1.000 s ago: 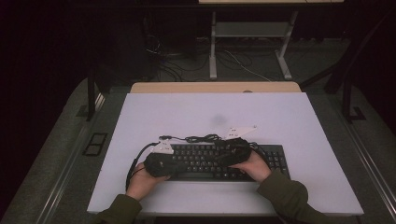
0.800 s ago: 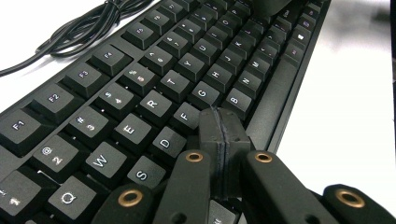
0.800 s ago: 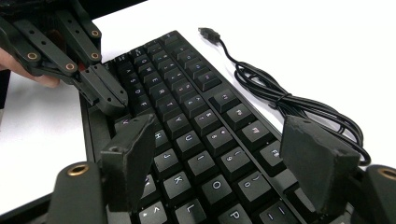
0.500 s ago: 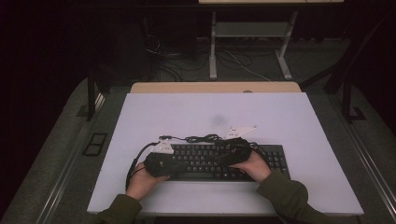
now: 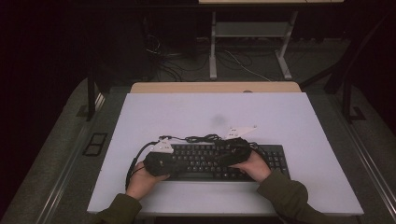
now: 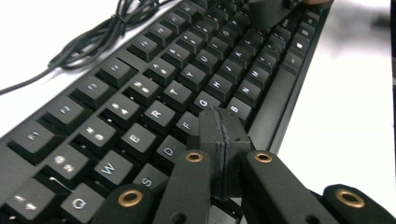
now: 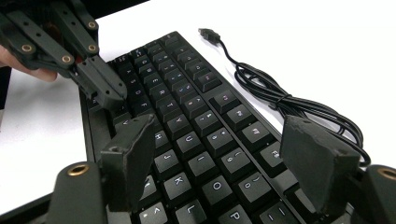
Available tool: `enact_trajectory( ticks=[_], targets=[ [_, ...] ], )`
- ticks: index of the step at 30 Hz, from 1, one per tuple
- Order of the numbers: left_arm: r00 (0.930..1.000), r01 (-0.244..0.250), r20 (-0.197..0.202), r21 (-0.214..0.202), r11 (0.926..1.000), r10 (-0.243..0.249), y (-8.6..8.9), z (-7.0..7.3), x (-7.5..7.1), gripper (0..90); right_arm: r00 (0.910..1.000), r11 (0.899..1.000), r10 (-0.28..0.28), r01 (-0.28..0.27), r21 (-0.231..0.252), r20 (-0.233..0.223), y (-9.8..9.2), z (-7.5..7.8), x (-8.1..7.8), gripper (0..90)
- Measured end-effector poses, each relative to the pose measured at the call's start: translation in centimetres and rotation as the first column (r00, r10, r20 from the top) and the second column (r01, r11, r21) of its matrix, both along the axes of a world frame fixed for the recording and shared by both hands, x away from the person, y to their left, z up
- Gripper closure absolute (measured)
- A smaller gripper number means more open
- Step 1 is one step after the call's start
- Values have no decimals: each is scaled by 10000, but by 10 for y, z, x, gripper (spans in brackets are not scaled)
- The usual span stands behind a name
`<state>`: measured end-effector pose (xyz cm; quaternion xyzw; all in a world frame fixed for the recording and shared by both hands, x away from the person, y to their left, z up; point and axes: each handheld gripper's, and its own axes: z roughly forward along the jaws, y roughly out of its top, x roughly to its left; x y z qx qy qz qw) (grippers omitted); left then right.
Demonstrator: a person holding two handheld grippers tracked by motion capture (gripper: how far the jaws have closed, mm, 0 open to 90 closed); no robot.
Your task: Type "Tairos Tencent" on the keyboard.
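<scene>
We see the black keyboard [image 5: 212,161] lying flat at the near edge of the white worktop [image 5: 187,112], at about 6 o'clock from its centre, with both hands over it. The left gripper [image 6: 223,122] has its fingers pressed together with nothing between them, the tips resting just above the keys near G and B. The right gripper [image 7: 224,154] holds its fingers wide apart over the keys around U, I and O (no key is pinched). The keyboard's cable [image 7: 285,100] lies bundled on the worktop just beside the far edge, toward 12 o'clock, its plug [image 7: 208,33] loose
</scene>
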<state>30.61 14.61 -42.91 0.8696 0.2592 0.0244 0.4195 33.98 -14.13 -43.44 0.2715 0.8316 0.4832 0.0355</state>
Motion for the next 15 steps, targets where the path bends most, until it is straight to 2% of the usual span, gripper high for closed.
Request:
enact_trajectory(
  ticks=[15],
  targets=[
    [9983, -503, 284, -229, 9985, 510, 5, 4, 12, 892, 10000, 10000, -17, 17, 4, -41, 1, 0, 0, 263]
  ],
)
